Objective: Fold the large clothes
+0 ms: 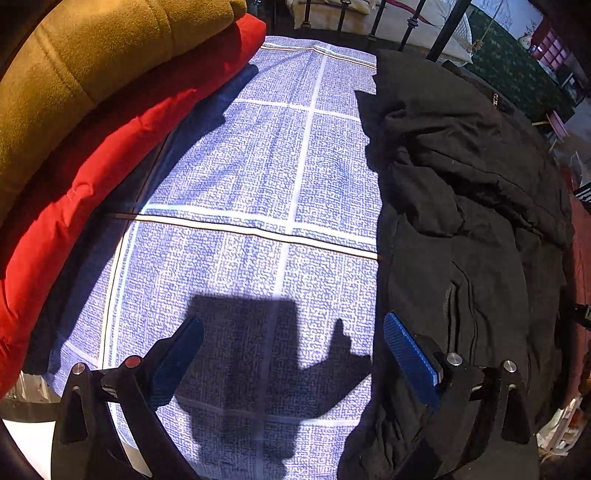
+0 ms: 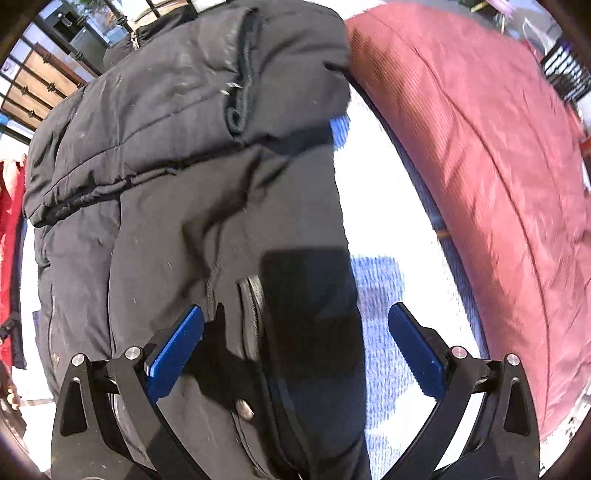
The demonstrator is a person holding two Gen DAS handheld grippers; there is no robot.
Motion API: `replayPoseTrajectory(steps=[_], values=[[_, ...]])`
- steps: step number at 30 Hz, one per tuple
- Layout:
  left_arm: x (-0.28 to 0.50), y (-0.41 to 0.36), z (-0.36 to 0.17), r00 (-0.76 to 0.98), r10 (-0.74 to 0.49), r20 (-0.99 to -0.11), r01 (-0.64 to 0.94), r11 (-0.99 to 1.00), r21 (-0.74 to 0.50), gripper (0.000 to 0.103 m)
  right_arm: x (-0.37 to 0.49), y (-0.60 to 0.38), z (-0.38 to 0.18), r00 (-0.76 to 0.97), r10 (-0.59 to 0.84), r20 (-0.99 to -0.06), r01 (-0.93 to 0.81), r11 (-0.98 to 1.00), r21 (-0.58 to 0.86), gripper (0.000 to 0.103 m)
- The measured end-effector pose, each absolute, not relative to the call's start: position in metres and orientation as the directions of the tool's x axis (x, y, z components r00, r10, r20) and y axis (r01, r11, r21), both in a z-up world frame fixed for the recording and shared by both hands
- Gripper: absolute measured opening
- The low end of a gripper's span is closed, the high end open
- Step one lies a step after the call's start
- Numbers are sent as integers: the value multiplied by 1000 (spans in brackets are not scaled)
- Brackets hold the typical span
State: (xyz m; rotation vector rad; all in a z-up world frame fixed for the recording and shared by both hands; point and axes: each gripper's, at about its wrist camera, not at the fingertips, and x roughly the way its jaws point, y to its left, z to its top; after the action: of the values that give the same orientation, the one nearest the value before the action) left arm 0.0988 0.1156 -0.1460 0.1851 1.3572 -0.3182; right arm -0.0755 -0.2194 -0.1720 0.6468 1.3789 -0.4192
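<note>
A black puffer jacket (image 1: pixel 465 206) lies crumpled on a blue and white checked cloth (image 1: pixel 258 177); it fills the right side of the left wrist view. My left gripper (image 1: pixel 293 332) is open and empty above the cloth, its right finger at the jacket's left edge. In the right wrist view the jacket (image 2: pixel 177 155) fills the left and middle, with a zipper and a snap near the bottom. My right gripper (image 2: pixel 295 325) is open, straddling the jacket's right edge, holding nothing.
Folded mustard (image 1: pixel 85 62) and red (image 1: pixel 110 147) garments are stacked at the left. A dark red cushion or blanket (image 2: pixel 480 166) lies right of the jacket. A black metal bed frame (image 1: pixel 410 26) stands at the far end.
</note>
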Motion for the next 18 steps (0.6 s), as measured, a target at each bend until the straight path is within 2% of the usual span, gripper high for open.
replayPoseTrajectory(steps=[10,12,14,18], values=[[32,85,-165,-13,-277,-961,448,858,-253,92,-143,-227,-200,193,346,-918,668,639,381,98],[18,80,-172,-62,-289,-955,459,842,-285,87,-151,-226,-204,185,373,-909,665,634,395,98],[5,75,-181,-119,-296,-948,471,823,-316,75,-158,-226,-211,187,394,-900,667,622,411,98],[-16,63,-195,-179,-268,-947,525,788,-322,69,-171,-229,-218,224,436,-872,686,564,459,98]])
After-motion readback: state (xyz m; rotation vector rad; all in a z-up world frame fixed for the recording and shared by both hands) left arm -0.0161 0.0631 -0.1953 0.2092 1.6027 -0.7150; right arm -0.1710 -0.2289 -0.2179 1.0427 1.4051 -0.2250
